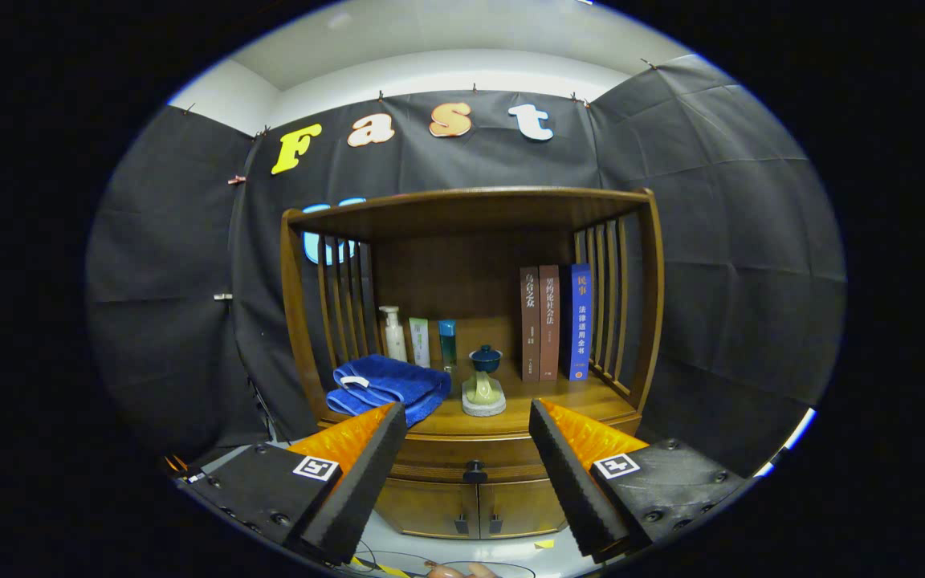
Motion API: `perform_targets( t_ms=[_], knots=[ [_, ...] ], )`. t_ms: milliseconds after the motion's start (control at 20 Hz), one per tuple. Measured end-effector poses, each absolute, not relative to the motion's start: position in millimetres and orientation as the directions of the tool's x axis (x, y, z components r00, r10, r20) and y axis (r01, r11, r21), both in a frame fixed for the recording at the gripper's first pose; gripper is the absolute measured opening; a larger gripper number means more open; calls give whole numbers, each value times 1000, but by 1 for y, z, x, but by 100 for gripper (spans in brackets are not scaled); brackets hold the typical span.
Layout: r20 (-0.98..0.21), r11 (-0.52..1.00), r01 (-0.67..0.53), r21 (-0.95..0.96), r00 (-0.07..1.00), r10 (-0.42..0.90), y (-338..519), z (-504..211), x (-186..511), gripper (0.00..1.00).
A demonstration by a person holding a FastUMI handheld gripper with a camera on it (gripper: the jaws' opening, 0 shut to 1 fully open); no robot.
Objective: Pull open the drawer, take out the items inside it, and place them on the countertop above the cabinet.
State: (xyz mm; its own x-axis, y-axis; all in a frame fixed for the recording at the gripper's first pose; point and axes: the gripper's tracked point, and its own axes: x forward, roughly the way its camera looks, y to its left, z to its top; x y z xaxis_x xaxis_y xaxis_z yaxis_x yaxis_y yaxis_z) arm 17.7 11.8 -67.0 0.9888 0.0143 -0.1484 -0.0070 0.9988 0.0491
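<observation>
Tongs stand wide apart, gripping nothing, both fingers aimed at a small wooden cabinet set against the black cloth wall.

Beyond the left finger, a folded blue towel lies on the bench, the countertop of the cabinet, its near edge just past that fingertip. Behind the towel, against the back panel, stand three slim items in a row: a white pump bottle, a pale tube and a teal tube.

Straight ahead, between the two fingers and above them, a green ceramic piece with a dark blue lidded cup on top sits on a round grey base. Lower down, also between the fingers, is the drawer: a shallow, warm-brown wooden front with grooved edges running the width of the cabinet, and one small dark knob at its middle. It is shut, flush with the frame, and the fingers are clear of it. Under it are two small doors with dark pulls meeting at the centre.

Beyond the right finger, three upright books, two brown and one blue, stand near the slatted side of the cabinet.
</observation>
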Motion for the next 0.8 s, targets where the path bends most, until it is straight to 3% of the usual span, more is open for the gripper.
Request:
perform_targets(
  t_ms=[800],
  knots=[
    [-72,999,-48,18,996,49,24,-27,-25,99]
  ],
)
